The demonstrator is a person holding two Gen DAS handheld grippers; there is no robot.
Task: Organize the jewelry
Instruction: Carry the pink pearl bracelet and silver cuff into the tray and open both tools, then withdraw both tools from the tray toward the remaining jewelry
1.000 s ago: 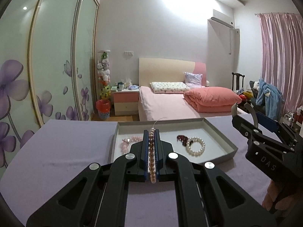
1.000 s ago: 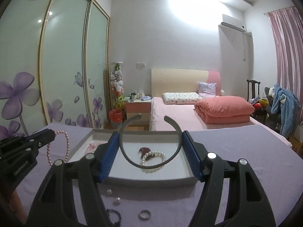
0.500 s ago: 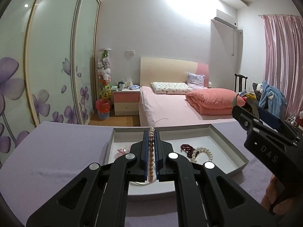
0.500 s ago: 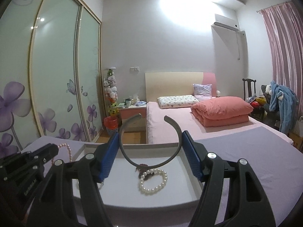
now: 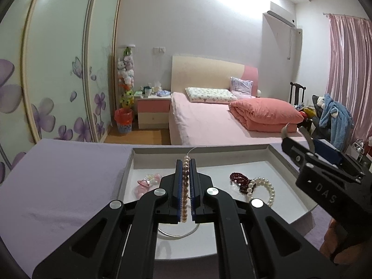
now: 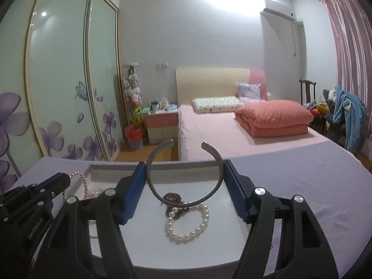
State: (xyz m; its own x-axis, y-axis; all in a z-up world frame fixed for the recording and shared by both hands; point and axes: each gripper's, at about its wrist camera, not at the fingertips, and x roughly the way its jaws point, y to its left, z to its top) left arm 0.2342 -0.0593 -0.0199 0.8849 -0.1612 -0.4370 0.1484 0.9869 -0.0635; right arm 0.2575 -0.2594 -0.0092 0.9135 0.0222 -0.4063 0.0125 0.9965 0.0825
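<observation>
My left gripper (image 5: 185, 162) is shut on a pink pearl necklace (image 5: 185, 186) and holds it over the white tray (image 5: 288, 162); the necklace also shows in the right wrist view (image 6: 81, 181). My right gripper (image 6: 183, 165) is shut on a grey open metal bangle (image 6: 186, 200) above the tray (image 6: 111, 168). In the tray lie a white pearl bracelet (image 6: 186, 223), a dark red bead bracelet (image 6: 173, 197) and a pink bead piece (image 5: 146, 181). The white bracelet (image 5: 262, 190) and red beads (image 5: 239, 180) show in the left wrist view too.
The tray sits on a table with a lilac cloth (image 5: 58, 181). A thin silver wire hoop (image 5: 176, 232) lies in the tray under my left gripper. Behind are a pink bed (image 5: 209, 121), a wardrobe and a chair with clothes (image 5: 332, 114).
Both grippers have moved forward and lowered over the tray, still holding the necklace and the bangle. The tray contents look nearer and larger.
</observation>
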